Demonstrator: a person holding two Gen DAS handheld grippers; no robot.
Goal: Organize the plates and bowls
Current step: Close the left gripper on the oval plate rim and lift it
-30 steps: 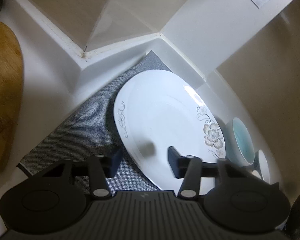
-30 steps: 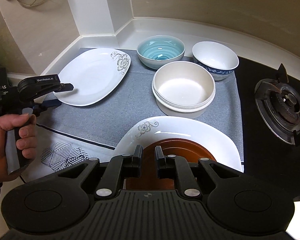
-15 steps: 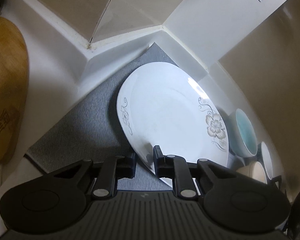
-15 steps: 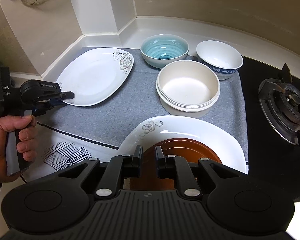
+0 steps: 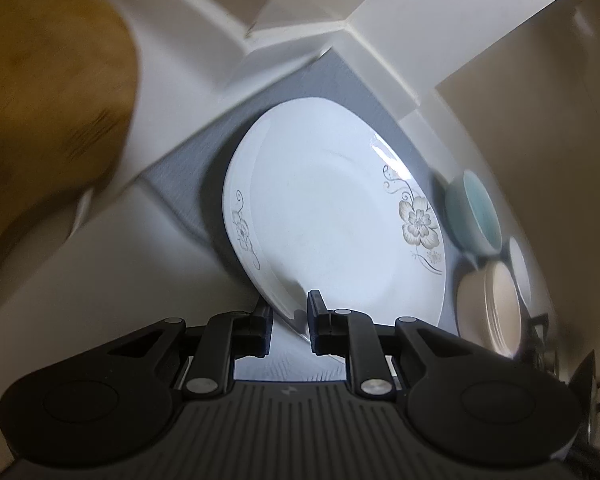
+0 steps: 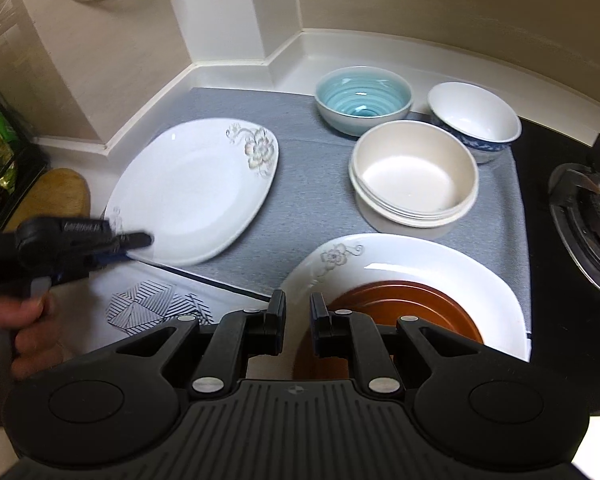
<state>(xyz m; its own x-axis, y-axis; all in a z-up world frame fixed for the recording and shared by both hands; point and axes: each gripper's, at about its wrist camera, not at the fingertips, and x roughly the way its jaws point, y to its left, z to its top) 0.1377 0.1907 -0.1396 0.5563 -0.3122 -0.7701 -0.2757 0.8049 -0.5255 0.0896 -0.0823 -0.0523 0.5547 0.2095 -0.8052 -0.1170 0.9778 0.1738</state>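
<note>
From the left wrist, the left gripper was clamped on the near rim of the flowered plate. From the right wrist, the right gripper apparently pinched the second plate, the brown dish just ahead.

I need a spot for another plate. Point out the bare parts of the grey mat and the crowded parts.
Free: the grey mat between the floral plate and the stacked cream bowls, and its back left corner behind that plate. Crowded: the back right, where the teal bowl, blue-rimmed bowl and cream stack cluster, and the front, filled by the plate holding a brown dish.
</note>
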